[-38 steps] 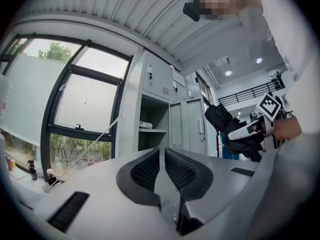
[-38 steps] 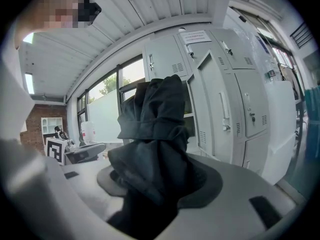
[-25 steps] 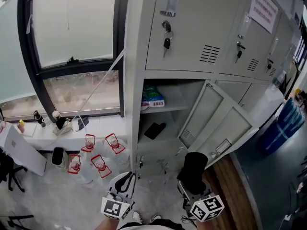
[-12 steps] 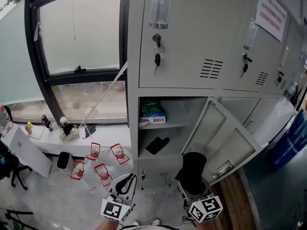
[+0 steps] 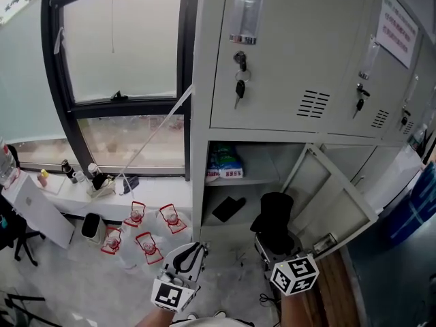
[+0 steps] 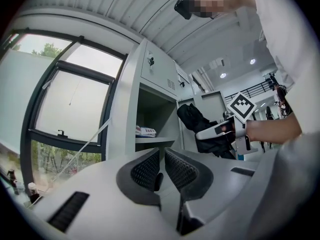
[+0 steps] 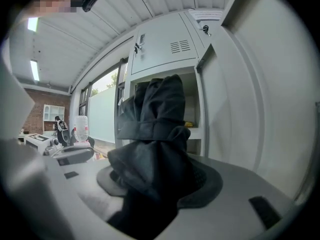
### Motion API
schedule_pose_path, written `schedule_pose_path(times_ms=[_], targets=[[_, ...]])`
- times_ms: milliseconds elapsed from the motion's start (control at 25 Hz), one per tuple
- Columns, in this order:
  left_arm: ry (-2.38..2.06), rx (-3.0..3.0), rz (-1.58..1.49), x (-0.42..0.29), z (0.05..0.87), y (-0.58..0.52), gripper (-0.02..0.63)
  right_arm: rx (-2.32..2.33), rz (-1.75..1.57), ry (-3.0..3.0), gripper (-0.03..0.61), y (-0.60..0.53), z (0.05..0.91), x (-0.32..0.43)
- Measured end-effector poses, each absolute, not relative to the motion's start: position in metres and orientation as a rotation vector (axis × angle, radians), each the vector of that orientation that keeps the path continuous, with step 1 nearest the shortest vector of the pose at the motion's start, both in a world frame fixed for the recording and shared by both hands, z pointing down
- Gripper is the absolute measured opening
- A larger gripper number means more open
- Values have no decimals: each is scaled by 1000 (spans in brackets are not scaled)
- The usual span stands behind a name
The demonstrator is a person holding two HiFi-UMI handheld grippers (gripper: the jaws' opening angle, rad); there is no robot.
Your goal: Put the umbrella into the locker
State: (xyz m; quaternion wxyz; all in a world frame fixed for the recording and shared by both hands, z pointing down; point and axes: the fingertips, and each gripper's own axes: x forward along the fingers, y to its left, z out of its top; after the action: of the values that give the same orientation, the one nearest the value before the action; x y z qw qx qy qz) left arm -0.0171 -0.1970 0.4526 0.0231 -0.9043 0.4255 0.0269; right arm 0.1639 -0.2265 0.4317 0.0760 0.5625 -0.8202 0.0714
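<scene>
Covering the open locker (image 5: pixel 198 148) from three stations.
Head view: looking steeply down from above, framing window (image 5: pixel 116 46), locker front, and left gripper (image 5: pixel 193 252) and right gripper (image 5: pixel 272 242) at the bottom edge. Left gripper view: pointing level along the locker's side, catching the right gripper from nearby. Right gripper view: sitting close behind the umbrella (image 5: pixel 274 213), facing the same open compartment.
</scene>
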Motion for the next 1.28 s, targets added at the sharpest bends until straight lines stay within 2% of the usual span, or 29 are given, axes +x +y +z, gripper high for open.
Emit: schedule_pose_path(times_ms=[600, 1280], targets=[[1247, -2870, 133, -20, 456, -196, 49, 1732, 97, -2365, 240, -296, 391, 153], [1226, -2819, 291, -22, 411, -209, 49, 1728, -92, -2156, 241, -382, 358, 143]])
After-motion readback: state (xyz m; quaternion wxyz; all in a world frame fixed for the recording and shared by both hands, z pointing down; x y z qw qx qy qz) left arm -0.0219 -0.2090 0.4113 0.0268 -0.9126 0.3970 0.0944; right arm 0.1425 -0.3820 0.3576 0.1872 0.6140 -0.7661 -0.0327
